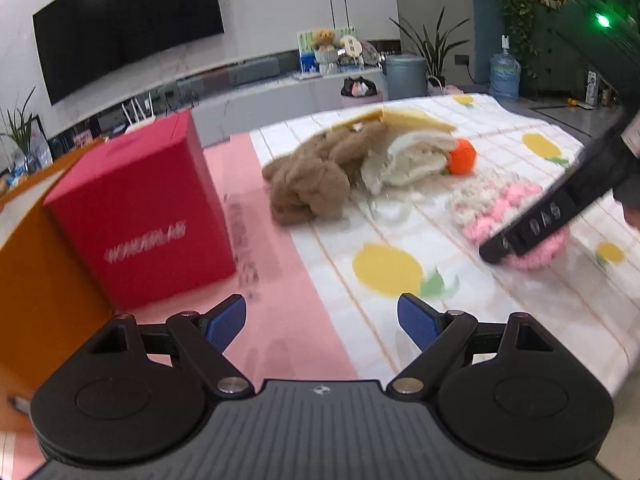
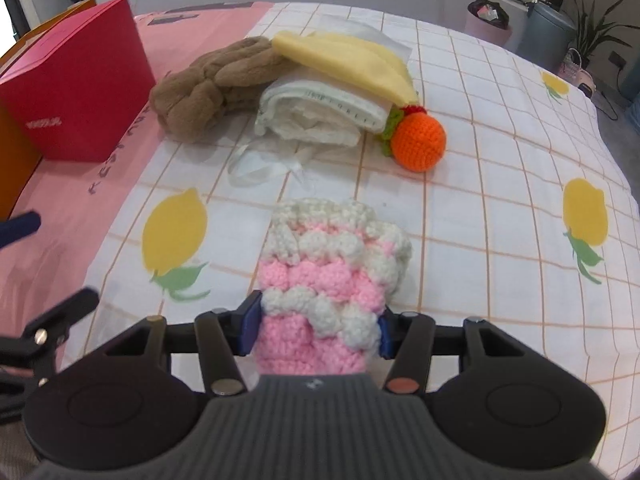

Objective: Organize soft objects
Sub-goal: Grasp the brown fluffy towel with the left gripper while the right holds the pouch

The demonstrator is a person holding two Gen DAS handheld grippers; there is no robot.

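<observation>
My right gripper is shut on a pink and white crocheted piece, which also shows in the left wrist view under the right gripper's arm. My left gripper is open and empty, low over the pink cloth. Beyond lie a brown plush toy, a folded white cloth, a yellow cloth on top of it, and an orange crocheted ball. A red box stands at the left.
The table carries a white lemon-print cloth and a pink cloth. An orange box wall stands left of the red box. A loose white ribbon lies before the folded cloth.
</observation>
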